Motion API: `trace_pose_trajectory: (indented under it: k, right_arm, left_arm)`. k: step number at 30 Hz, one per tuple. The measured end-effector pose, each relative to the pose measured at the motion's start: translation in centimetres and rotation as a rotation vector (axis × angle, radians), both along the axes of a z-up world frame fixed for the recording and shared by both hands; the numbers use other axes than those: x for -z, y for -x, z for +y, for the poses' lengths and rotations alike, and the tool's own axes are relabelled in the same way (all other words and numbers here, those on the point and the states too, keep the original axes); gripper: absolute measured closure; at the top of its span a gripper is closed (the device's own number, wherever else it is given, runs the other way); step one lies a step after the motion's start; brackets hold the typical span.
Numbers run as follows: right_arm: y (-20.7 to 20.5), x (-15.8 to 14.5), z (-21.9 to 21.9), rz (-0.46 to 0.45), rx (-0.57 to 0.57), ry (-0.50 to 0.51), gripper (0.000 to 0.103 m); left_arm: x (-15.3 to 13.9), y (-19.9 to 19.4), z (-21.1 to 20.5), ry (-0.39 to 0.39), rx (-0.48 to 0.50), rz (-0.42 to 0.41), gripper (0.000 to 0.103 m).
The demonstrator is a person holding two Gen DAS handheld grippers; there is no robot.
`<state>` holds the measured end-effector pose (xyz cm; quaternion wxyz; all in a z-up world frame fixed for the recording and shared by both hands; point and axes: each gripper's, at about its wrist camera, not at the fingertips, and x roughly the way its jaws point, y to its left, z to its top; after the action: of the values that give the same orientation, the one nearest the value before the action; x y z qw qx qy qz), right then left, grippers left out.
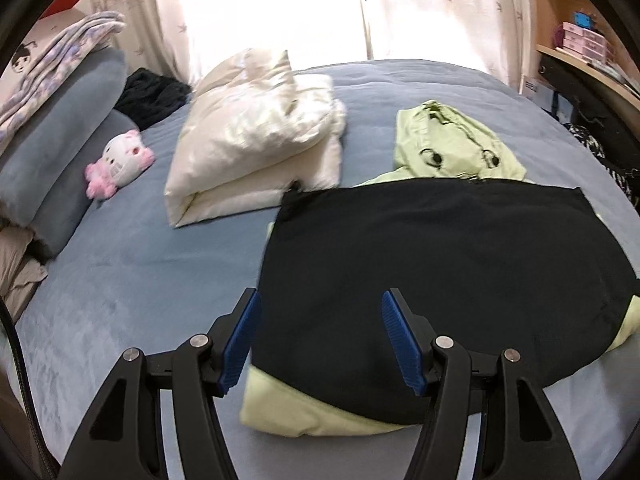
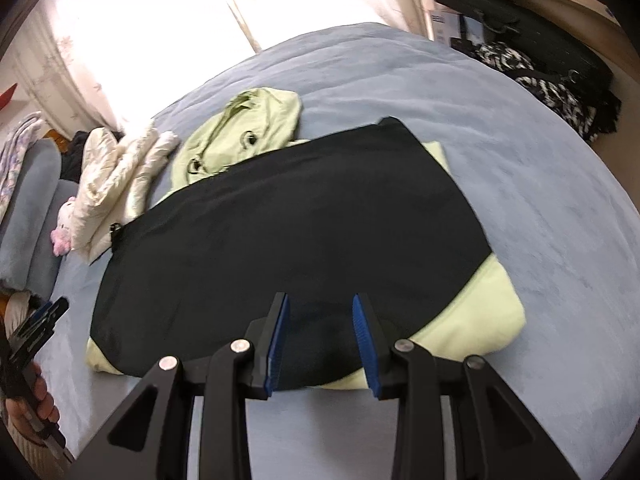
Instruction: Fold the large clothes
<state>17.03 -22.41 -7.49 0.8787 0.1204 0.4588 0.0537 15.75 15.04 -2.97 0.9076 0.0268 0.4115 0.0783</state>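
A: Where's the jacket (image 1: 440,272)?
B: Flat on the blue bed (image 1: 132,272), black side up, green hood (image 1: 452,144) beyond it.
A: The claws?
B: Left claw (image 1: 320,340) spread wide, empty; right claw (image 2: 320,340) parted, nothing gripped.

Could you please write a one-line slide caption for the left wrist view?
Open left gripper above a folded black-and-green garment on the blue bed, beside a cream jacket.

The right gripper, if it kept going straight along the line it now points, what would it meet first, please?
Most likely the black fabric panel of the folded green garment on the bed. The right gripper hangs empty above the panel's near edge, angled down at it; nothing else seems to lie between, though depth is hard to judge.
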Motion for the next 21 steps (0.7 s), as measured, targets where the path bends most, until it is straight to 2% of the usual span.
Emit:
trace_pose_trajectory:
  k: [12,17,21]
  right_arm:
    - [-4.3,-3.0,2.0,-0.067,-0.112,0.047,0.069]
    - [-8.3,-5.2,2.8,-0.120,-0.154,0.097,0.068]
    - [-12.7,-6.7,3.6,-0.154,-0.172,0.130,0.067]
  left_arm:
    - [-1.9,-5.6,-4.5,-0.042,0.115,-0.002,0.042]
    - [-3.2,-9.4,-5.7,-0.068,0.149,-0.027,0.042]
    - [-3.9,-14.3,-6.6,-0.081,0.179,-0.032,0.042]
